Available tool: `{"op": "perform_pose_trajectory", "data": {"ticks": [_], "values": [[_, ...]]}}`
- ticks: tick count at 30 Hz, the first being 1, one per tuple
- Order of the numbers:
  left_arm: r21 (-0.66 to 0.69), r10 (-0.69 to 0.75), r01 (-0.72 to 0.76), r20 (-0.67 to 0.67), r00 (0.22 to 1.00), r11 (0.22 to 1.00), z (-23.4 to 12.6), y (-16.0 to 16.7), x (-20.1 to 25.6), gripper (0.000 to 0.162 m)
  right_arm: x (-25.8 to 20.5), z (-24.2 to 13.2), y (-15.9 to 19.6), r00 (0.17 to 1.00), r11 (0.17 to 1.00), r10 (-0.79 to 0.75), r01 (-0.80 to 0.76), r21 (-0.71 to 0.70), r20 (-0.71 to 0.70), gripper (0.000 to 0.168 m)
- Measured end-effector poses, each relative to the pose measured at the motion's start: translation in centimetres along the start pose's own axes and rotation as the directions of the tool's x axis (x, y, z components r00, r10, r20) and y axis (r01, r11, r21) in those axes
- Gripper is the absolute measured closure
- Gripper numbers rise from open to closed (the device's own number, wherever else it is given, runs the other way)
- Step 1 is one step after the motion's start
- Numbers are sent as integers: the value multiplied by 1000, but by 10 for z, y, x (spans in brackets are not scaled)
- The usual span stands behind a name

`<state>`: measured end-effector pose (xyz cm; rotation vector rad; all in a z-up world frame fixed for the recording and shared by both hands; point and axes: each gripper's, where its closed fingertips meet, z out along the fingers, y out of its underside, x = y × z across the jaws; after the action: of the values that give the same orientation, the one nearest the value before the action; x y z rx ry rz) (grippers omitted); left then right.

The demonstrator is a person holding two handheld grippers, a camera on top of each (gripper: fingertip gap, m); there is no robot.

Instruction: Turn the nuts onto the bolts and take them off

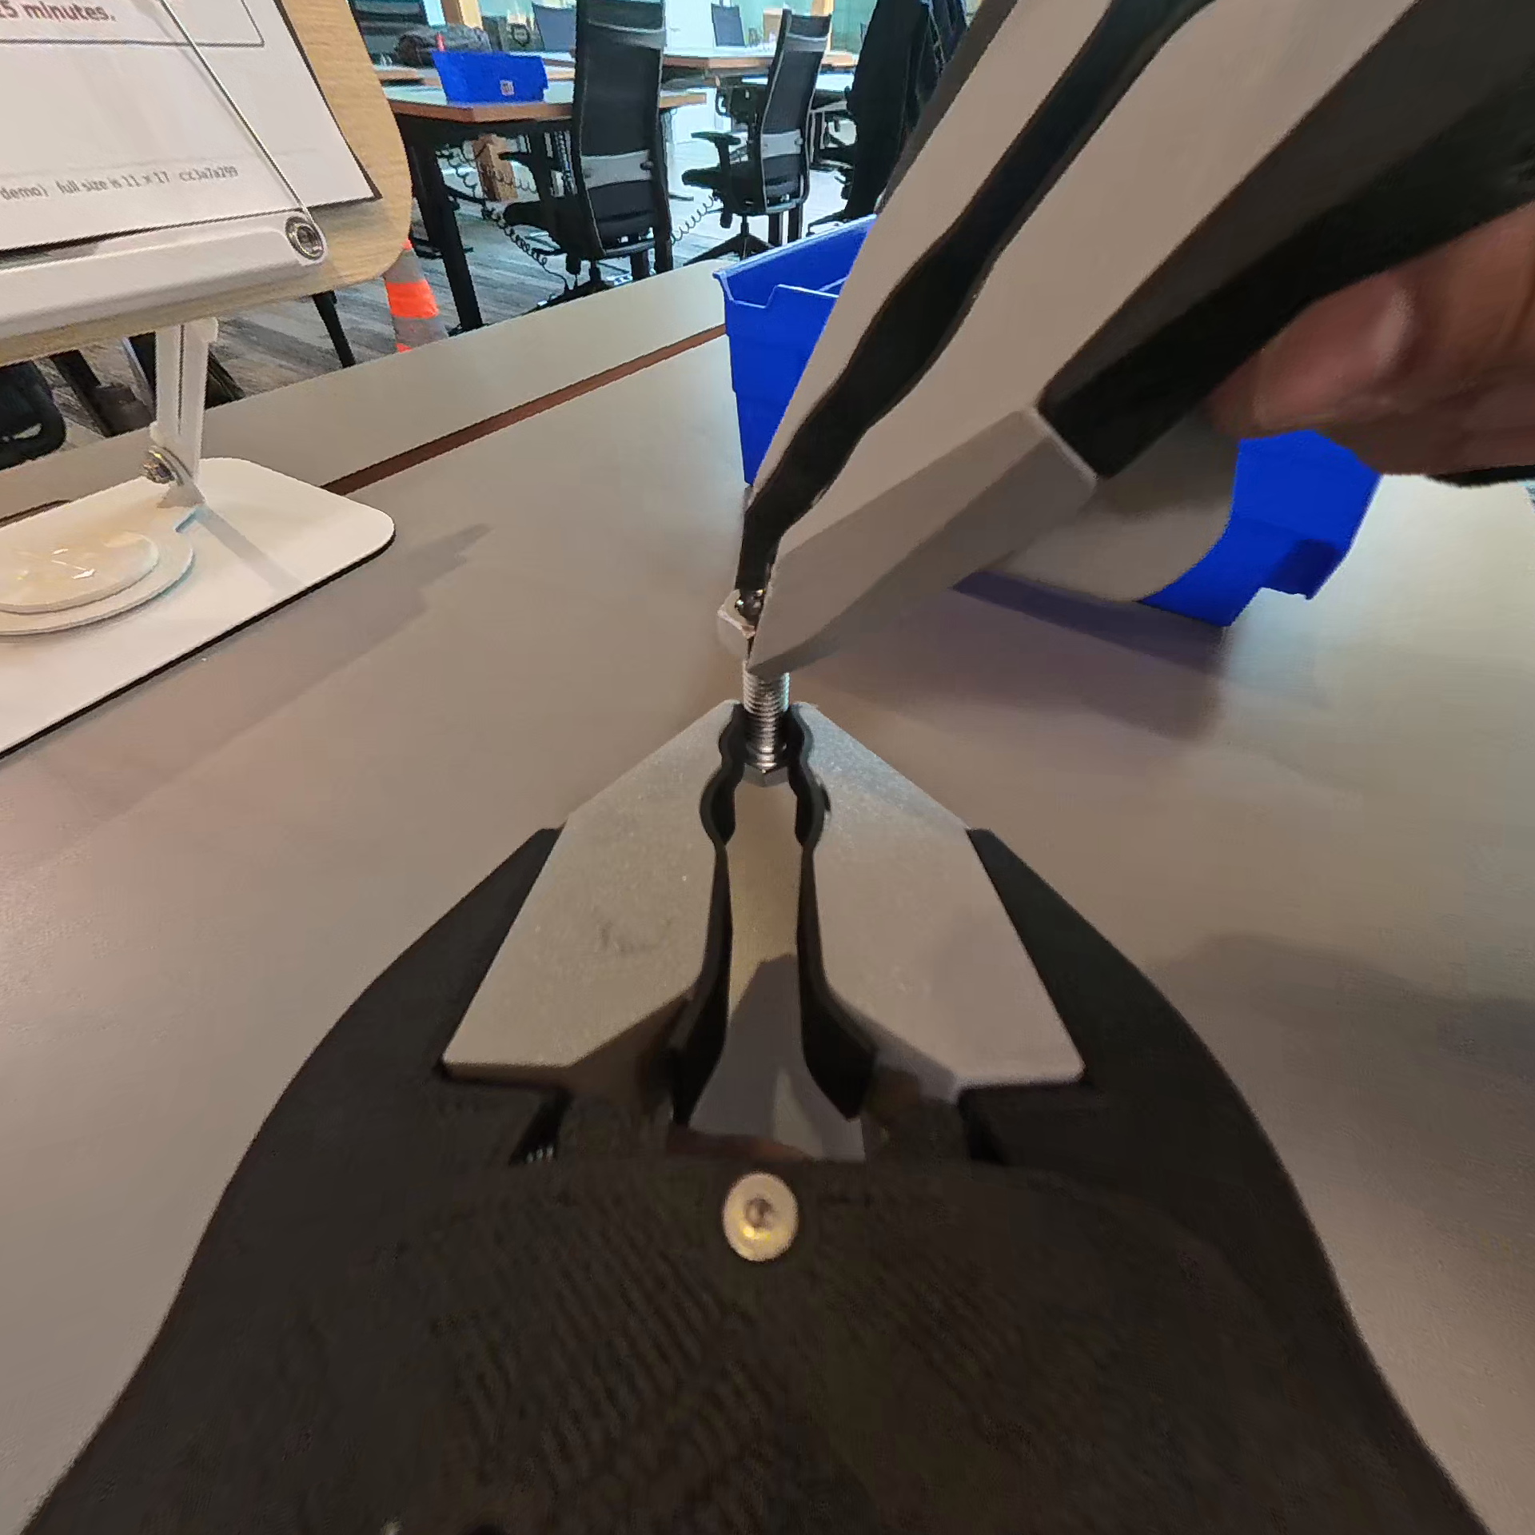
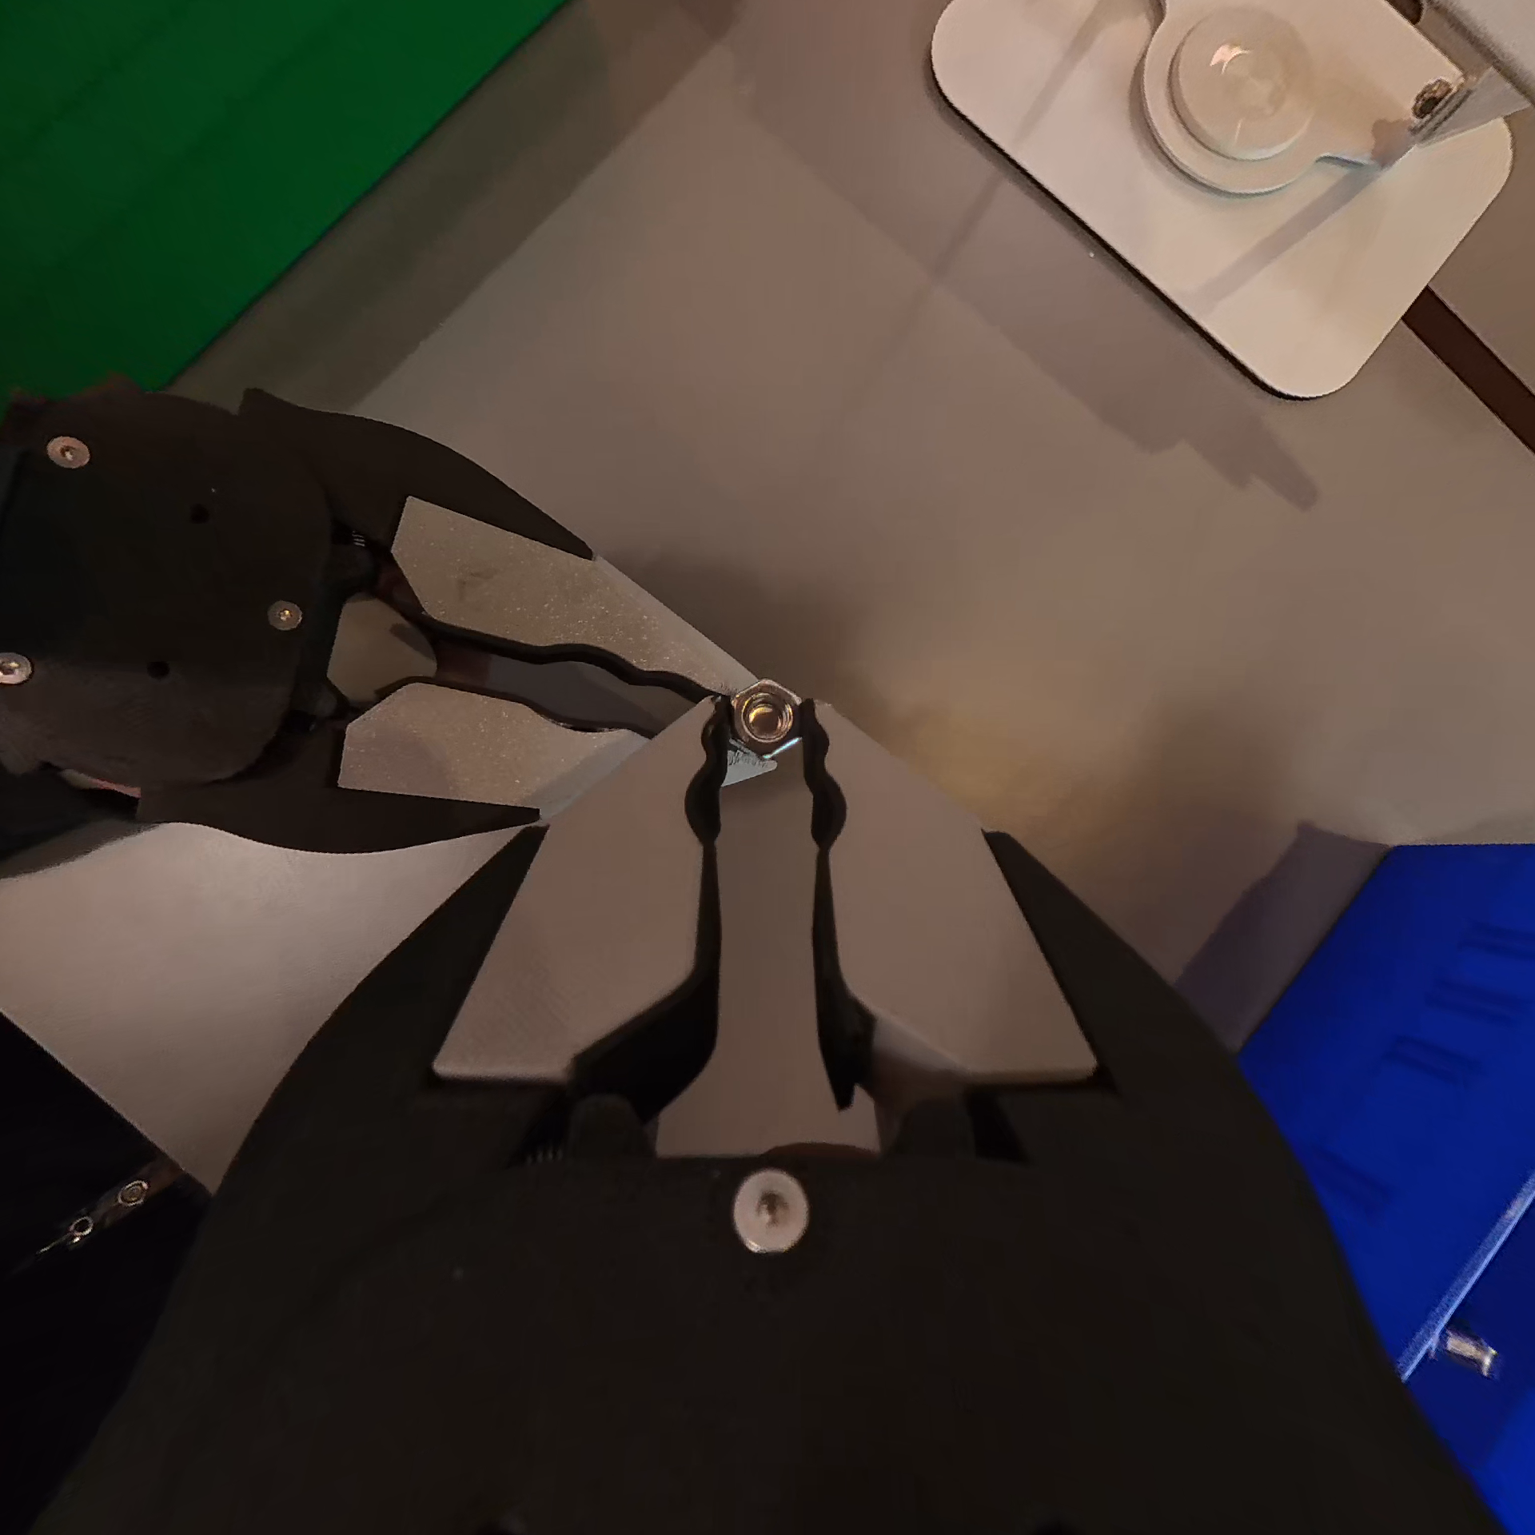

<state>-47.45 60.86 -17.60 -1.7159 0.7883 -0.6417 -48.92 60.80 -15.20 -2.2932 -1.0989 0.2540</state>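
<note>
My left gripper (image 1: 762, 743) is shut on a silver bolt (image 1: 762, 706) and holds it upright above the grey table, threads pointing up. My right gripper (image 2: 760, 727) is shut on a silver hex nut (image 2: 760, 716) at the top end of the bolt. In the left wrist view the right gripper (image 1: 752, 615) comes down from the upper right, with the nut (image 1: 735, 625) at its tips on the thread end. In the right wrist view I look down the nut's hole, and the left gripper (image 2: 698, 693) reaches in from the left. The bolt's head is hidden between the left fingers.
A blue plastic bin (image 1: 781, 332) stands on the table (image 1: 498, 581) behind the right gripper; it also shows in the right wrist view (image 2: 1395, 1080) with a small metal part (image 2: 1466, 1366) in it. A white stand base (image 1: 208, 540) holding a paper sheet sits at the left. Less than 4 cm separates the two grippers' tips.
</note>
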Motion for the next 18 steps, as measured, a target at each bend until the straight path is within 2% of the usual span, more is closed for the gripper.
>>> {"op": "perform_pose_trajectory", "data": {"ticks": [6,8,11,15,18], "values": [[-3,-10,10,-1,1000,1000,0,0,-2,155,1,0,-2,1000,1000,6,-7,24,18,153],[-4,-14,14,-3,1000,1000,0,1,-2,155,0,-2,-6,999,998,18,-20,54,31,141],[0,-18,18,-2,1000,1000,-1,0,-4,155,-4,-11,-13,997,993,20,-29,115,71,135],[-8,13,-13,-12,1000,1000,-2,1,-4,155,-2,-29,-23,996,968,-30,7,250,88,130],[-5,41,-41,-103,994,999,-6,3,10,155,-5,-43,-28,984,908,-68,-8,418,166,130]]}}
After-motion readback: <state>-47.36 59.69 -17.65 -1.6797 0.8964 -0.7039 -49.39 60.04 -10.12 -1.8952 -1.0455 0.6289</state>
